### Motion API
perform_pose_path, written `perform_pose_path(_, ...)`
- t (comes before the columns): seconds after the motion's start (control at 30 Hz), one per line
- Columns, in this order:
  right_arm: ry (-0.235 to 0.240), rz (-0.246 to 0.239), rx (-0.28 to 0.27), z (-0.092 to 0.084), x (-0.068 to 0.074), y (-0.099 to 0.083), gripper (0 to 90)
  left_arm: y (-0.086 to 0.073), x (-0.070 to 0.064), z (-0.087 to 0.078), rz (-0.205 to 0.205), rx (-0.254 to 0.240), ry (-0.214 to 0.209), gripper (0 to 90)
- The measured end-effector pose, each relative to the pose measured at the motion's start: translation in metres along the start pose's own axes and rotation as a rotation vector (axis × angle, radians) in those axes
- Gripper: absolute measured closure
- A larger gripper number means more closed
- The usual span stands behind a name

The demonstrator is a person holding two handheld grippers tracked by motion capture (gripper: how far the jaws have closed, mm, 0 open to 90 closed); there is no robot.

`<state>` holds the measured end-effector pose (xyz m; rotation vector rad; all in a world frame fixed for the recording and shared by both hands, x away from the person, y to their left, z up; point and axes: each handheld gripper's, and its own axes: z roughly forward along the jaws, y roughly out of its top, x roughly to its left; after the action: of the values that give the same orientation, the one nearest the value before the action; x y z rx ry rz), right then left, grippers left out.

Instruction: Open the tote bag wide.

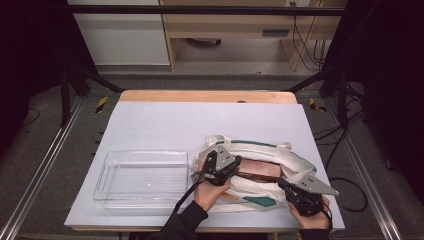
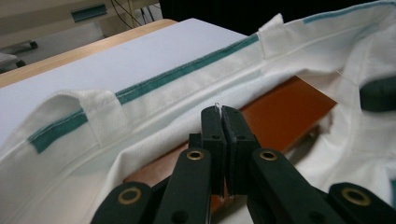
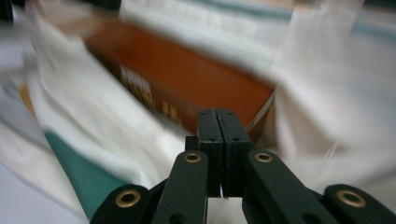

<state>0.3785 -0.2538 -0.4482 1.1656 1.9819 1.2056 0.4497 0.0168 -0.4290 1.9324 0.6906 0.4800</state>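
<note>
1. While the brown box (image 1: 259, 170) lies inside the white tote bag (image 1: 295, 159) at about 5 o'clock on the counter (image 1: 165, 125), both pairs of jaws are seen pressed together with nothing between them, so neither cloth nor box is gripped.
2. The left gripper (image 1: 223, 165) is held at the bag's 9 o'clock edge, and in the left gripper view its tips (image 2: 221, 110) sit just at the opened hem. A thread seems caught there; were the gripper pulled away, the hem could be tugged and the mouth folded shut over the box.
3. The right gripper (image 1: 292, 192) is placed at the bag's 4 o'clock corner. Its view is blurred, so the distance to the box (image 3: 187, 84) cannot be judged exactly; a push with closed jaws could shove the box deeper under the cloth.
4. If the box is to be carried to the clear tray (image 1: 107, 177) at 9 o'clock of the bag, the handles could be snagged and the whole bag dragged along.
</note>
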Motion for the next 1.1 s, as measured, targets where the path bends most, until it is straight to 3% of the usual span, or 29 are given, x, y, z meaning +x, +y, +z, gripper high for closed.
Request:
perform_pose_path(0.1,0.000,-0.007,-0.033,0.004,0.002,0.021,90.0,-0.007,-0.002,-0.008,0.000,0.034,-0.018,87.9)
perform_pose_path(0.17,-0.009,-0.012,-0.024,0.016,0.004,0.031,90.0,-0.014,-0.004,-0.009,-0.003,0.054,-0.028,87.9)
perform_pose_path(0.2,-0.001,0.007,-0.013,0.031,0.003,0.037,90.0,-0.019,-0.006,-0.009,-0.002,0.071,-0.030,87.7)
perform_pose_path(0.33,-0.010,0.028,0.024,0.052,0.003,0.039,90.0,-0.036,-0.006,-0.009,-0.027,0.098,-0.042,87.8)
perform_pose_path(0.43,-0.052,0.030,0.067,0.069,-0.001,0.038,90.0,-0.044,-0.009,-0.010,-0.020,0.106,-0.032,89.4)
perform_pose_path(0.6,-0.075,0.062,0.085,0.074,-0.009,0.042,90.0,-0.052,-0.016,-0.012,-0.018,0.134,-0.021,89.9)
perform_pose_path(0.7,-0.096,0.091,0.109,0.081,-0.015,0.041,90.0,-0.062,-0.015,-0.012,-0.050,0.143,-0.046,89.9)
perform_pose_path(0.93,-0.129,0.109,0.149,0.093,-0.022,0.040,90.0,-0.064,-0.016,-0.011,-0.038,0.141,-0.045,89.9)
perform_pose_path(1.03,-0.120,0.124,0.142,0.092,-0.023,0.040,90.0,-0.060,-0.014,-0.013,-0.051,0.139,-0.061,89.8)
perform_pose_path(1.1,-0.108,0.112,0.101,0.084,-0.021,0.041,88.0,-0.055,-0.011,-0.017,-0.059,0.108,-0.075,87.5)
